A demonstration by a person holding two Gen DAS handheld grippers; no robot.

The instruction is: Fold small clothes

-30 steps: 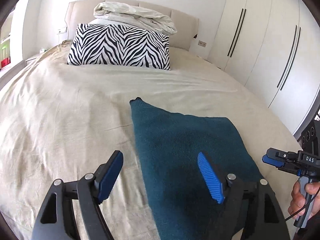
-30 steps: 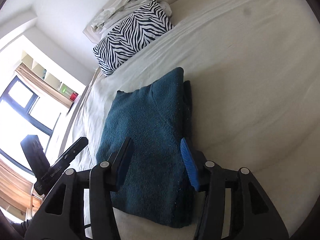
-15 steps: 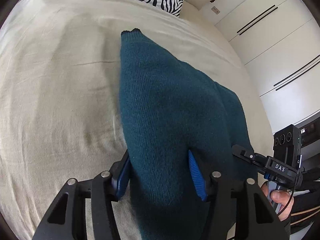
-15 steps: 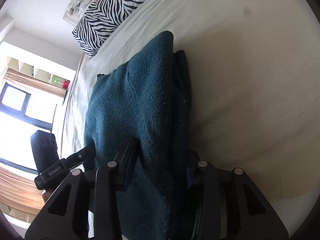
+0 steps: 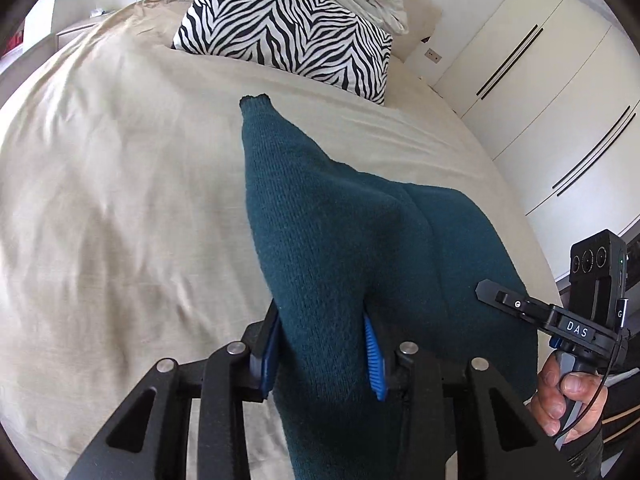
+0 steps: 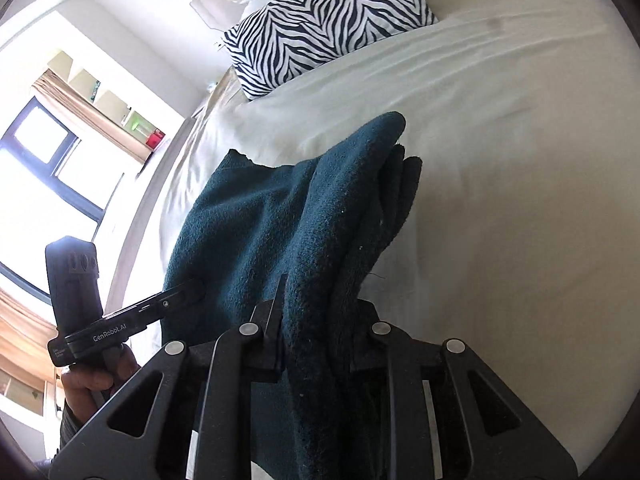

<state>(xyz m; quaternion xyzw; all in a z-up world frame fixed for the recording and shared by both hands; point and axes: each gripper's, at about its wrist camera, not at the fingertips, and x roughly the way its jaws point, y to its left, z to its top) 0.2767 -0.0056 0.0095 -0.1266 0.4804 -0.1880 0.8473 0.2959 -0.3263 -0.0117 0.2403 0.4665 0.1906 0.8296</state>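
Left wrist view takes in the bed (image 5: 100,208) first, its beige sheet wide and bare, and on it the teal knitted sweater (image 5: 340,240), its near edge raised off the sheet while the far part, with a cuff pointing toward the zebra-print pillow (image 5: 288,32), lies on the bed. The left gripper (image 5: 322,354) has a thick gather of the sweater between its blue pads, and its jaws are closing on that knit; in the right wrist view the right gripper (image 6: 316,316) likewise has a bundled edge of several layers in its jaws, which are closing on it too, so both ends of the near edge are pinched. The main risk, as I judge it, is uneven layers: the right side shows a darker inner fold hanging loose beside the outer layer, and if the gripper catches only some of the layers the rest could sag out when the edge is carried over, leaving a lumpy fold. A bulky knit can also creep out of a half-closed grip, or drag the resting part across the smooth sheet so the fold line lands crooked. If the two hands travel at different rates the sweater would twist. Readable writing is small: "DAS" on the right gripper's body in the left wrist view, and "GenRobot.AI" on the left gripper's body in the right wrist view
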